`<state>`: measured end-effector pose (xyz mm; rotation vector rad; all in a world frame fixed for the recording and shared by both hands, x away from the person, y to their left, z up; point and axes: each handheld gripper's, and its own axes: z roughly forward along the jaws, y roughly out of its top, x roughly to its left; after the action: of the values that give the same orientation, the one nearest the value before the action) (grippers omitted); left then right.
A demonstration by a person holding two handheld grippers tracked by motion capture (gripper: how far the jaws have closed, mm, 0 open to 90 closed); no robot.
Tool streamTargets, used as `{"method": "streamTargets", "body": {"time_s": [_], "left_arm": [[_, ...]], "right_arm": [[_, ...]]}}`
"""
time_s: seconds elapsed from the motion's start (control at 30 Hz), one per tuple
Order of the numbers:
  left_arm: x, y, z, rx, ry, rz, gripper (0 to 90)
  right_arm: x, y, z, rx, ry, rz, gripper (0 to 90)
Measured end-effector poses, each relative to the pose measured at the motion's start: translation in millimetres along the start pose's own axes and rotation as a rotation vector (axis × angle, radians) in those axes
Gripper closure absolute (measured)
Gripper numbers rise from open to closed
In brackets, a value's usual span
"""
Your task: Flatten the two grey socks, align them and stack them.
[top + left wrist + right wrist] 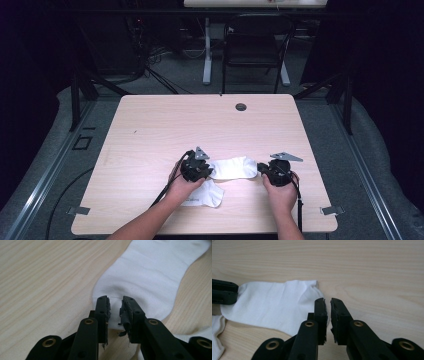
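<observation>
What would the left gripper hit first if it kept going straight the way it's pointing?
The left gripper would meet the white sock first; the sock's near edge already lies between its slightly parted jaws. Farther along that line is probably the right gripper.

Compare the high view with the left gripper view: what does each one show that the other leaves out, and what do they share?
High view: the person's left hand and right hand, the right gripper, a second white sock by the left hand, and a black chair beyond the table.
Left gripper view: frayed black pads up close, slightly apart over the sock's edge.
Both: the flat white fabric sock, the left gripper and the light wooden table.
</observation>
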<state>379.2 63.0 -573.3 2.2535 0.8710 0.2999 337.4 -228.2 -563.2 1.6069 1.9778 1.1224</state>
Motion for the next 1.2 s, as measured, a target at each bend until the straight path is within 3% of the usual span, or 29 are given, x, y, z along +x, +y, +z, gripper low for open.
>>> {"method": "streamTargets", "body": {"time_s": [0.1,0.17,0.3,0.4,0.67,0.77,0.97,1.07,1.1,1.13,1.17,1.2], "left_arm": [[3.1,0.3,-1.1,0.002,0.010,-0.010,72.7],[3.2,0.6,-2.1,-0.004,0.010,-0.020,71.0],[-0.9,3.1,-3.2,-0.044,-0.028,-0.028,65.4],[-1.4,1.5,3.6,-0.017,-0.031,-0.028,63.9],[3.1,-0.1,1.6,-0.009,0.002,0.011,78.8],[8.1,-1.3,-2.9,0.013,0.019,0.019,84.9],[18.2,-5.1,-9.6,0.017,0.012,0.014,87.6],[22.4,-6.8,-14.8,0.017,0.009,0.023,87.9],[25.5,-8.5,-18.3,0.014,0.009,0.030,88.0],[25.5,-8.5,-18.3,0.014,0.009,0.030,88.0],[28.6,-10.0,-20.9,0.012,0.007,0.026,88.1],[28.6,-10.0,-20.9,0.012,0.007,0.026,88.1]], "right_arm": [[7.2,2.4,-4.8,-0.053,-0.008,-0.069,78.1],[8.6,2.3,-3.5,-0.054,0.009,-0.079,77.0],[15.5,1.0,8.0,-0.004,0.055,-0.143,75.3],[19.8,-1.4,14.9,0.035,0.061,-0.173,75.2],[23.7,-4.2,21.3,0.070,0.067,-0.195,75.1],[29.5,-3.0,19.9,0.055,0.081,-0.203,74.6],[40.5,-1.6,17.5,0.043,0.108,-0.230,74.7],[50.0,-1.2,14.2,0.044,0.148,-0.246,76.9],[61.1,-2.5,12.0,0.038,0.200,-0.255,78.8],[61.1,-2.5,12.0,0.038,0.200,-0.255,78.8],[76.2,-5.5,10.8,0.047,0.270,-0.277,79.8],[76.2,-5.5,10.8,0.047,0.270,-0.277,79.8]]}}
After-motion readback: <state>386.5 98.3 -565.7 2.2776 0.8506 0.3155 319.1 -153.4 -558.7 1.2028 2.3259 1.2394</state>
